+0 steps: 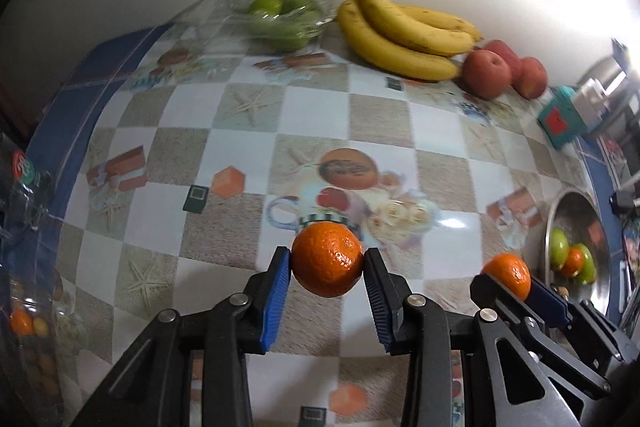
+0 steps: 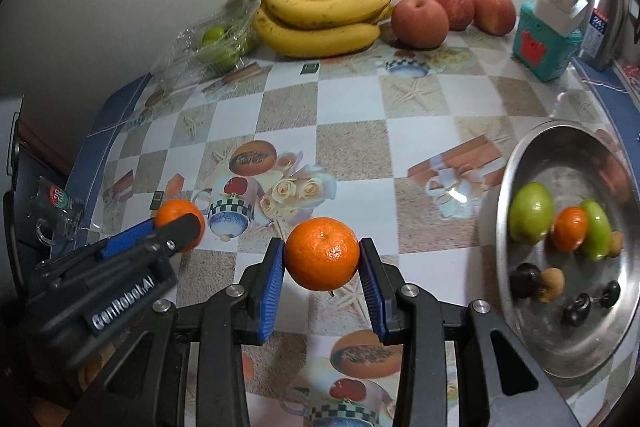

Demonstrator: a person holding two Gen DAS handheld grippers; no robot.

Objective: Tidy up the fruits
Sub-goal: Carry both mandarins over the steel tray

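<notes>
Mandarin [image 1: 327,259] clamped between left hand-held gripper [image 1: 326,267] pads (off table).

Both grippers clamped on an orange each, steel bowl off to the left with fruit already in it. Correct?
Not quite: the steel bowl sits to the right, as the right wrist view shows. The rest holds: left gripper and right gripper each clamp an orange, and the bowl already holds fruit.

A home kitchen: patterned tablecloth [image 2: 352,115], bananas [image 2: 320,15], apples [image 2: 420,21] and steel bowl [image 2: 516,163].
</notes>
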